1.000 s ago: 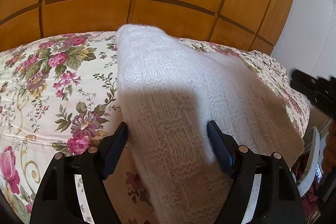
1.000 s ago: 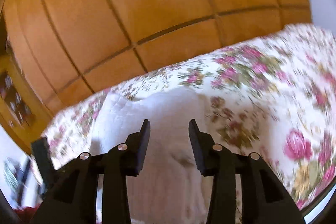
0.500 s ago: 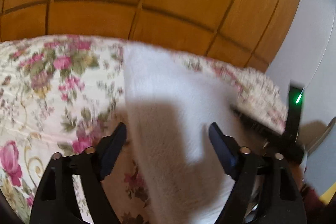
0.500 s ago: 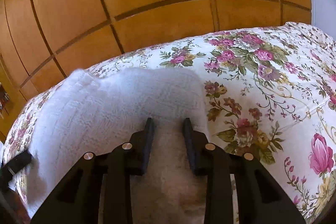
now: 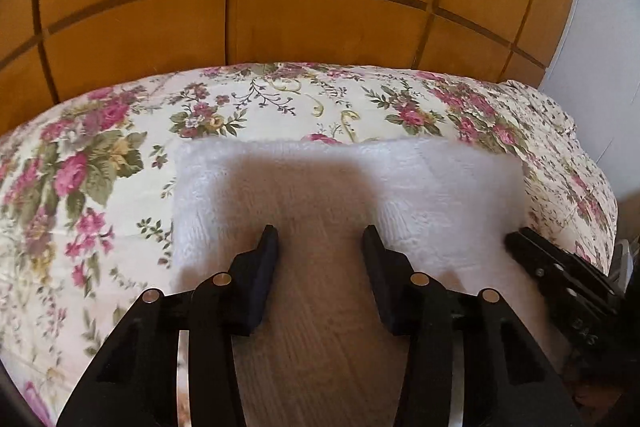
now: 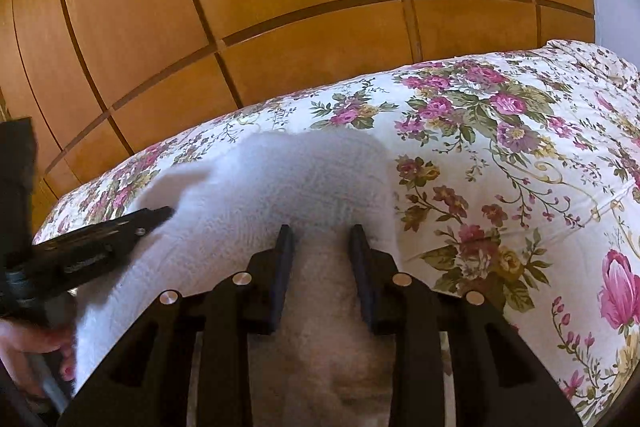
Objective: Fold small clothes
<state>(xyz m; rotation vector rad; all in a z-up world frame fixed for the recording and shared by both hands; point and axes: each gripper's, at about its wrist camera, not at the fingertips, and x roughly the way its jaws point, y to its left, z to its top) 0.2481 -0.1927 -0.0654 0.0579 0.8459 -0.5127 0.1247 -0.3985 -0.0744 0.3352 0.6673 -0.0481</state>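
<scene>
A white knit garment [image 5: 420,187] lies across the floral bedspread [image 5: 100,167]. My left gripper [image 5: 320,239] hovers low over its near part. Its jaws are closing, the knit fills the gap between them, and the pads do not visibly press it. In the right wrist view the same garment [image 6: 280,179] runs up between the fingers of my right gripper [image 6: 322,235], which is narrowly shut on a bunched fold of it. The other gripper shows in each view: the right gripper's finger [image 5: 560,279] rests at the garment's right end, and the left gripper's finger [image 6: 100,247] lies on its left end.
A tall wooden panelled wardrobe [image 5: 320,7] stands right behind the bed. A white wall [image 5: 600,67] is at the far right. A hand [image 6: 36,343] holds the left gripper's handle at the lower left of the right wrist view. The bed's edge [image 5: 600,219] drops off on the right.
The left gripper swung sideways, so the garment now lies crosswise before it, and its jaws have narrowed. The right gripper sank onto the garment, which has gone from lifted to flat.
</scene>
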